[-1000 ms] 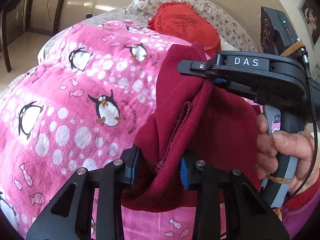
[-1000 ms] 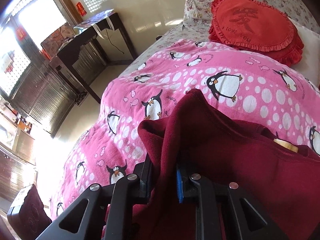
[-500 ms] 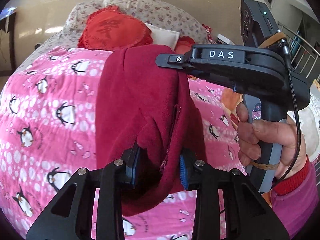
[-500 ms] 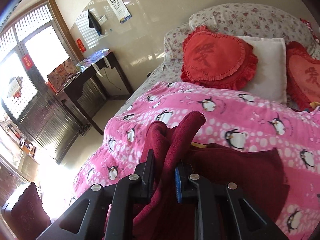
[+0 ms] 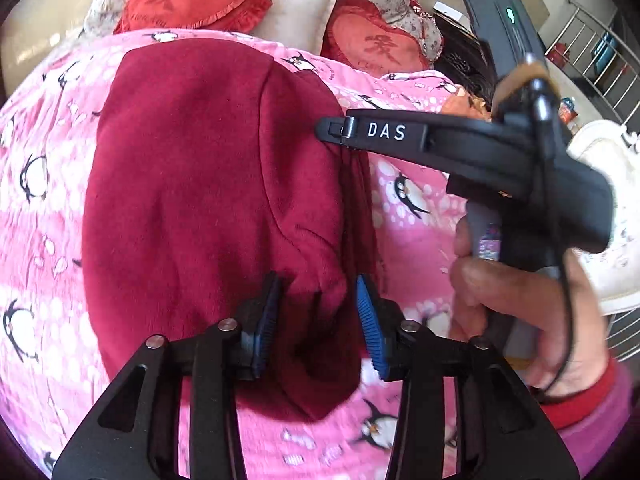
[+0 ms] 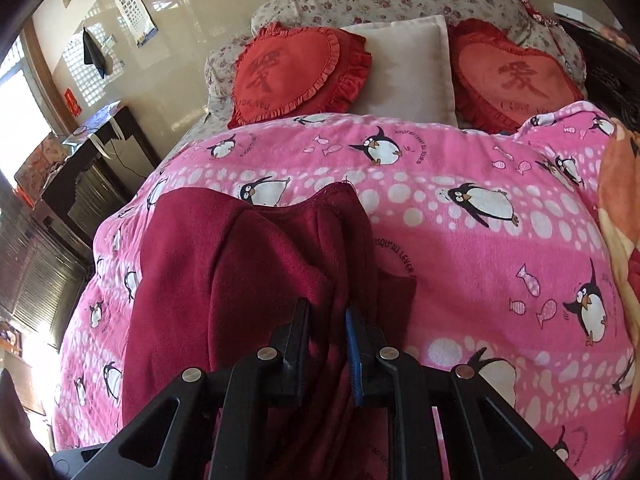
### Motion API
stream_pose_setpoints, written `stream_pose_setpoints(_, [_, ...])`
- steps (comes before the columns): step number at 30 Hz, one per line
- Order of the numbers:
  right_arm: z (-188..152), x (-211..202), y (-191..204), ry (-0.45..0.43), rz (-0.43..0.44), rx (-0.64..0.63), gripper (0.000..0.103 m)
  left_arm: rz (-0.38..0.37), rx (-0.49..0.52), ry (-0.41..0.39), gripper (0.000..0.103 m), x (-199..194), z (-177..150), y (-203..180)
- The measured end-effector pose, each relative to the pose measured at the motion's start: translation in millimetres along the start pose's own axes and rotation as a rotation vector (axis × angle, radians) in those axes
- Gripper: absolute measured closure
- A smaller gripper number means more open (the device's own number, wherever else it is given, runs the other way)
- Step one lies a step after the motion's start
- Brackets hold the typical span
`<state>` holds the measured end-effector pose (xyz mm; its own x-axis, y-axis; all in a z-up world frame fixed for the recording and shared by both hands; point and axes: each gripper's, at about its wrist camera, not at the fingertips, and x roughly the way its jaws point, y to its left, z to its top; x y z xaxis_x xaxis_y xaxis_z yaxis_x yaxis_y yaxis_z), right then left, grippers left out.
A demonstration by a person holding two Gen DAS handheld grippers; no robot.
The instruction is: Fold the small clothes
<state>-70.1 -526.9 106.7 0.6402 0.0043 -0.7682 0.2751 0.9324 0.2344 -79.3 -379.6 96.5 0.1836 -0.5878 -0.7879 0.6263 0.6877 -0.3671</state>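
Garment (image 5: 208, 184) lying on penguin blanket (image 6: 500, 248), long axis running away from me toward pillows (image 6: 404, 68); left gripper (image 5: 316, 312) spreading open around near hem fold, right gripper (image 6: 328, 344) clamping right edge, both sitting at near end, left nearer fold

Pink penguin blanket (image 6: 480, 184), heart cushions (image 6: 296, 72), white pillow (image 6: 408, 68), dark desk (image 6: 92, 160)

One garment (image 5: 200, 200), two heart cushions (image 6: 296, 72).

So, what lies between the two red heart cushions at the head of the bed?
A plain pale pillow lies between the left heart cushion and the right heart cushion. The right wrist view shows it best.
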Motion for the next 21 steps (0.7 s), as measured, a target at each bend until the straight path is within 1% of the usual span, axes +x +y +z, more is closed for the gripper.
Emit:
stream_pose_setpoints(2, [0.5, -9.5, 0.3, 0.007, 0.013, 0.023, 0.087, -0.031, 0.002, -0.003, 0.058, -18.1, -0.4, 4.6])
stream_pose_setpoints(3, [1.0, -15.5, 0.2, 0.024, 0.022, 0.051, 0.086, -0.029, 0.009, -0.023, 0.058, -29.7, -1.8, 8.3])
stream_pose_setpoints(5, [-6.2, -32.6, -3.4, 0.041, 0.094, 0.107, 0.084, 0.002, 0.025, -0.075, 0.044, -48.0, -5.7, 17.9])
stream_pose_setpoints(6, [-12.1, -41.8, -4.0, 0.043, 0.149, 0.128, 0.083, 0.023, 0.030, -0.108, 0.041, -56.7, -7.2, 25.8])
stream_pose_setpoints(7, [-16.8, -49.4, -1.8, 0.041, 0.180, 0.141, 0.081, 0.051, 0.037, -0.139, 0.040, -64.1, -9.6, 31.6])
stream_pose_setpoints(8, [-24.2, -57.6, -0.7, 0.035, 0.211, 0.157, 0.071, 0.075, 0.044, -0.154, 0.040, -68.1, -11.6, 37.6])
stream_pose_setpoints(9, [-29.2, -61.9, 1.4, 0.031, 0.227, 0.167, 0.053, 0.102, 0.052, -0.162, 0.040, -68.8, -13.5, 42.0])
stream_pose_setpoints(10, [-36.1, -64.0, 3.9, 0.029, 0.247, 0.180, 0.047, 0.124, 0.056, -0.159, 0.040, -67.2, -17.1, 44.9])
stream_pose_setpoints(11, [-40.0, -62.7, 6.9, 0.040, 0.261, 0.187, 0.043, 0.149, 0.055, -0.147, 0.040, -61.7, -20.4, 47.9])
stream_pose_setpoints(12, [-44.0, -57.5, 11.0, 0.065, 0.278, 0.192, 0.043, 0.171, 0.049, -0.131, 0.040, -54.4, -19.5, 52.1])
stream_pose_setpoints(14, [-50.4, -46.2, 22.4, 0.097, 0.285, 0.178, 0.043, 0.175, 0.032, -0.101, 0.040, -41.8, -24.6, 56.2])
stream_pose_setpoints(15, [-52.1, -41.5, 26.6, 0.100, 0.278, 0.163, 0.044, 0.172, 0.025, -0.092, 0.040, -42.0, -31.4, 58.7])
stream_pose_setpoints(16, [-53.3, -35.6, 31.9, 0.099, 0.269, 0.138, 0.047, 0.173, 0.020, -0.085, 0.040, -41.1, -33.0, 60.2])
stream_pose_setpoints(17, [-54.0, -29.9, 35.7, 0.096, 0.245, 0.108, 0.058, 0.171, 0.017, -0.084, 0.040, -40.2, -33.6, 60.3])
stream_pose_setpoints(18, [-55.0, -26.8, 37.8, 0.089, 0.202, 0.082, 0.079, 0.169, 0.017, -0.087, 0.040, -41.9, -34.9, 60.1])
stream_pose_setpoints(19, [-55.5, -28.0, 38.8, 0.077, 0.166, 0.061, 0.088, 0.166, 0.019, -0.089, 0.040, -44.6, -35.1, 58.4])
stream_pose_setpoints(21, [-56.2, -39.1, 34.4, 0.050, 0.175, 0.042, 0.091, 0.154, 0.031, -0.105, 0.040, -51.5, -33.1, 56.9])
